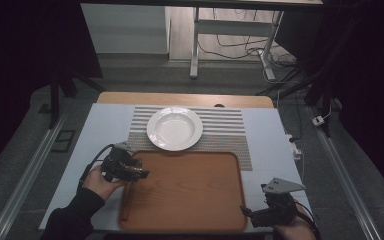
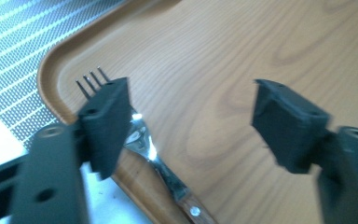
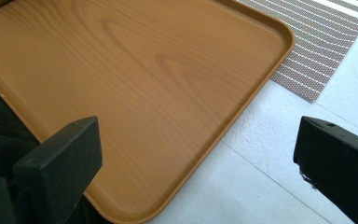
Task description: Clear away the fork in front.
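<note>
Wood-grain tray [image 1: 190,195] on white table [image 1: 95,135]. At left rim, left gripper [image 2: 191,116], jaws wide, over fork [image 2: 163,168] lying along tray edge. Farther back, white plate [image 1: 175,128] on striped mat [image 1: 230,135]. At right, right gripper [image 3: 196,154], jaws wide, empty.

beyond my table [image 1: 105,97], whose wooden far edge shows past the pale surface, the floor [image 1: 145,75] is grey and dim. a white-legged desk frame [image 1: 195,45] stands farther back, with dark cables [image 1: 240,47] tangled on a lighter patch of floor beneath it. a pale panel [image 1: 125,27] sits to its left. metal rails [image 1: 25,175] run along both sides of my table. the room's edges fall into darkness, and a white plug [image 1: 319,120] lies at right.
</note>
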A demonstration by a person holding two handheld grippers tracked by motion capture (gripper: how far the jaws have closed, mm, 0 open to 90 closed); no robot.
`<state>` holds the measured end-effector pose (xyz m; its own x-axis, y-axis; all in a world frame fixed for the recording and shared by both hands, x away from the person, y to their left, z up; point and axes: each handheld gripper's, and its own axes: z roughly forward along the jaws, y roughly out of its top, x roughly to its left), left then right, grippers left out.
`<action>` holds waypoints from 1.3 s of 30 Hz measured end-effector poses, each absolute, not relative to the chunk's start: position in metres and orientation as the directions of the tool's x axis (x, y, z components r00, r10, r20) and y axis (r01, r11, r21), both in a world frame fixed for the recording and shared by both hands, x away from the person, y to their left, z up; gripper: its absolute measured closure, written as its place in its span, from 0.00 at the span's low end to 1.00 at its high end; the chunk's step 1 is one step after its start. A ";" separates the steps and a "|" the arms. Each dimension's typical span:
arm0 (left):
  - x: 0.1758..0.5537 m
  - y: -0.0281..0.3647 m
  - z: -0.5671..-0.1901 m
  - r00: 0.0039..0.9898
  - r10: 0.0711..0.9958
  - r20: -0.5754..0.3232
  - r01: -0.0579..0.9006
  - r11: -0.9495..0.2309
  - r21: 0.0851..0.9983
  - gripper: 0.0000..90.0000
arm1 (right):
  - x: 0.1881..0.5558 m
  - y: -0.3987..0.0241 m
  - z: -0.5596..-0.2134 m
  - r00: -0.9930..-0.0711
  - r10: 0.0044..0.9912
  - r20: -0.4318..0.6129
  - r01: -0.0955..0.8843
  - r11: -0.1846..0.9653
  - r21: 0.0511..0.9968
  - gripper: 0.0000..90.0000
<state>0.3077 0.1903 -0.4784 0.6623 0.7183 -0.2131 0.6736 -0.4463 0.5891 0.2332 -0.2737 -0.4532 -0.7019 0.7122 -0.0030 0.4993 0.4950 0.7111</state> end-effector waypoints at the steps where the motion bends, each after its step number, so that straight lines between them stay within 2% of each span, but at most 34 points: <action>1: 0.305 0.191 -0.477 0.664 0.715 -0.217 0.671 -0.442 0.595 0.25 | 0.233 -0.274 -0.453 -0.702 0.712 -0.004 0.498 0.496 0.711 0.02; 8: 0.282 0.201 -0.471 0.674 0.705 -0.222 0.647 -0.417 0.639 0.09 | 0.233 -0.274 -0.453 -0.703 0.712 -0.004 0.498 0.495 0.712 0.02; 12: 0.268 0.209 -0.469 0.673 0.702 -0.234 0.640 -0.393 0.660 0.04 | 0.233 -0.274 -0.453 -0.702 0.712 -0.004 0.498 0.495 0.712 0.02; 26: 0.223 0.245 -0.475 0.644 0.712 -0.280 0.640 -0.302 0.706 0.00 | 0.233 -0.273 -0.453 -0.701 0.713 -0.012 0.495 0.499 0.711 0.02; 33: 0.205 0.260 -0.482 0.595 0.767 -0.238 0.667 -0.306 0.680 0.00 | 0.233 -0.273 -0.453 -0.700 0.714 -0.013 0.497 0.499 0.710 0.02; 39: 0.207 0.264 -0.483 0.571 0.776 -0.267 0.691 -0.280 0.666 0.00 | 0.233 -0.273 -0.453 -0.700 0.714 -0.015 0.496 0.500 0.710 0.02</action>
<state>0.2066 0.2638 -0.4826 0.5714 0.7761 -0.2667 0.6910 -0.2797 0.6665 0.2330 -0.2726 -0.4532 -0.6996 0.7144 -0.0145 0.4957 0.4999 0.7102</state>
